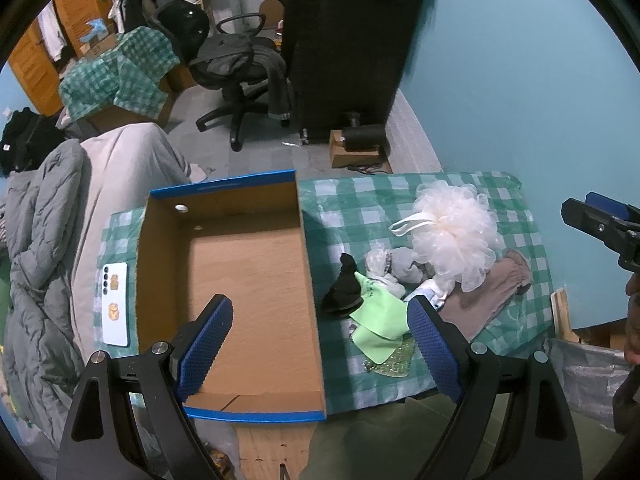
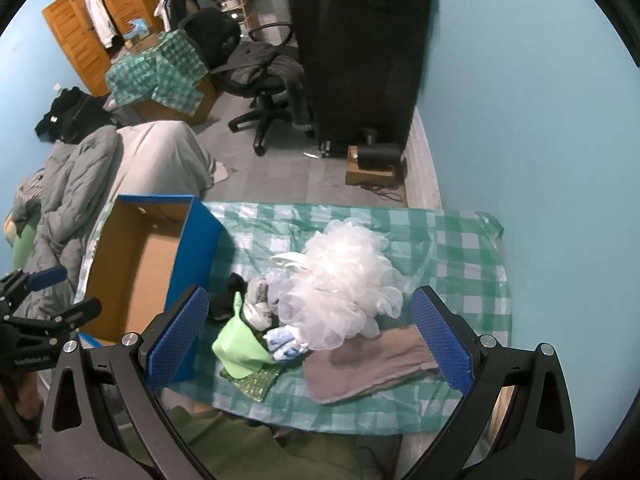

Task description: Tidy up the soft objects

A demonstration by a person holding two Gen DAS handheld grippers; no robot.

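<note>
An empty cardboard box with blue rim (image 1: 224,196) (image 2: 120,248) sits on a green checked cloth (image 1: 512,320) (image 2: 452,240). Right of it lies a pile: a white mesh bath pouf (image 1: 456,232) (image 2: 340,272), a brown towel (image 1: 488,292) (image 2: 372,364), a light green cloth (image 1: 380,320) (image 2: 238,348), a black sock (image 1: 342,284) (image 2: 224,300), grey socks (image 1: 404,266) (image 2: 260,300), and a blue-white sock (image 2: 286,344). My left gripper (image 1: 320,344) is open above the box's right wall. My right gripper (image 2: 308,344) is open above the pile.
A white phone (image 1: 115,304) lies on the cloth left of the box. A grey quilt (image 1: 44,240) is at the left. An office chair (image 1: 236,68), a dark cabinet (image 1: 344,40) and the blue wall (image 1: 520,80) stand beyond.
</note>
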